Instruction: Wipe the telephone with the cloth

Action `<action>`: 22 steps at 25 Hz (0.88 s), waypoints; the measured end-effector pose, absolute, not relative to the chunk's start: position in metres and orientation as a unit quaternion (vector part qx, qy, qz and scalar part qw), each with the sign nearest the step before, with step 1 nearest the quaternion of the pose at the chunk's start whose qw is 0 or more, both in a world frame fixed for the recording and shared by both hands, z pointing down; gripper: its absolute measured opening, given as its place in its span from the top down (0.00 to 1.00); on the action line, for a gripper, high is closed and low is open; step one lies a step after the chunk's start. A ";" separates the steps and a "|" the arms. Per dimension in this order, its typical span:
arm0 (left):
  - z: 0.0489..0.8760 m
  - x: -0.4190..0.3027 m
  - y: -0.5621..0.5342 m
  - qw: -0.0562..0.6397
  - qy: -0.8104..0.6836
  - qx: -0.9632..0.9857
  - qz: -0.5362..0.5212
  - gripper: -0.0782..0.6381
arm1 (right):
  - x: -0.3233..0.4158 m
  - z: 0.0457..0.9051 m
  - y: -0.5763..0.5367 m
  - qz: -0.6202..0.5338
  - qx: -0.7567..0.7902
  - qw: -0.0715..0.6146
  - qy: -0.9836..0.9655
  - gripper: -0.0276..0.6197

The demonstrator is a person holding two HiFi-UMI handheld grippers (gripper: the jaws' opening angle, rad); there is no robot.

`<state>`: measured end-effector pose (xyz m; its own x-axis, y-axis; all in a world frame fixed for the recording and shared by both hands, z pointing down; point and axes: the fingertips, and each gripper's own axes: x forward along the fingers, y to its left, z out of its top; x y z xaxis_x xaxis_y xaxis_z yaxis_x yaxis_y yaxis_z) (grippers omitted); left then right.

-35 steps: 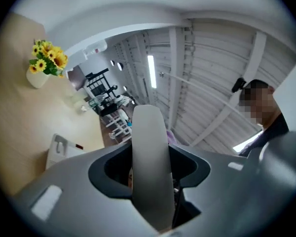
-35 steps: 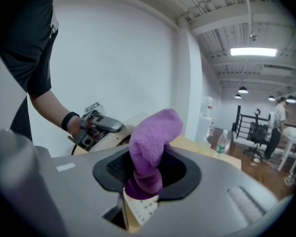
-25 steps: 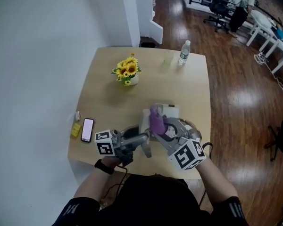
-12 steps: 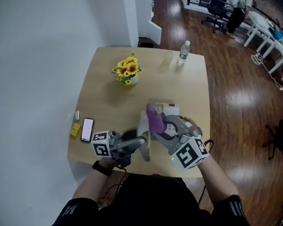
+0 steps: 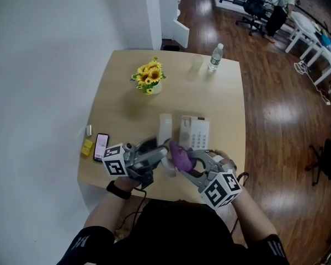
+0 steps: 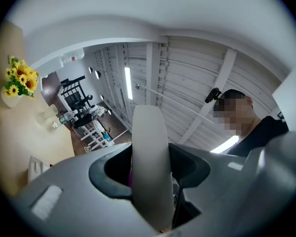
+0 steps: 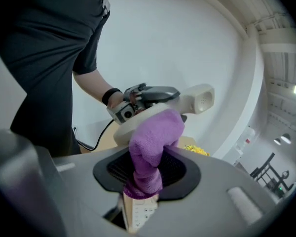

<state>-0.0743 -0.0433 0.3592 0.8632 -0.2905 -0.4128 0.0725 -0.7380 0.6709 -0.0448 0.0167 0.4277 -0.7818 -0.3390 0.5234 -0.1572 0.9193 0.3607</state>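
Note:
The cream telephone base (image 5: 194, 132) lies on the wooden table (image 5: 220, 104) with its keypad showing. Its handset (image 5: 169, 168) is lifted off in front of the base, and my left gripper (image 5: 157, 159) is shut on it. In the left gripper view the handset (image 6: 150, 167) stands edge-on between the jaws. My right gripper (image 5: 183, 162) is shut on a purple cloth (image 5: 180, 155). In the right gripper view the cloth (image 7: 154, 141) presses against the handset (image 7: 190, 100), right beside the left gripper (image 7: 140, 97). A bit of the base (image 7: 138, 215) shows below the jaws.
A vase of sunflowers (image 5: 148, 77) stands at the back left of the table. A water bottle (image 5: 214, 58) and a clear glass (image 5: 197, 63) are at the far edge. A smartphone (image 5: 101, 146) and a small yellow item (image 5: 87, 147) lie at the left edge.
Both grippers have drawn back toward the table's front edge with the handset and cloth. The telephone base, partly covered before, now shows in full.

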 end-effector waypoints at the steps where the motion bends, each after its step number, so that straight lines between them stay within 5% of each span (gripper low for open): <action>1: 0.357 -0.075 -0.046 0.356 -0.063 0.895 -0.260 0.60 | -0.046 0.430 0.018 -0.150 0.129 0.306 -0.931 0.76; 22: 0.354 -0.093 -0.059 0.377 -0.084 0.856 -0.344 0.60 | -0.059 0.440 0.030 -0.129 0.098 0.299 -0.940 0.76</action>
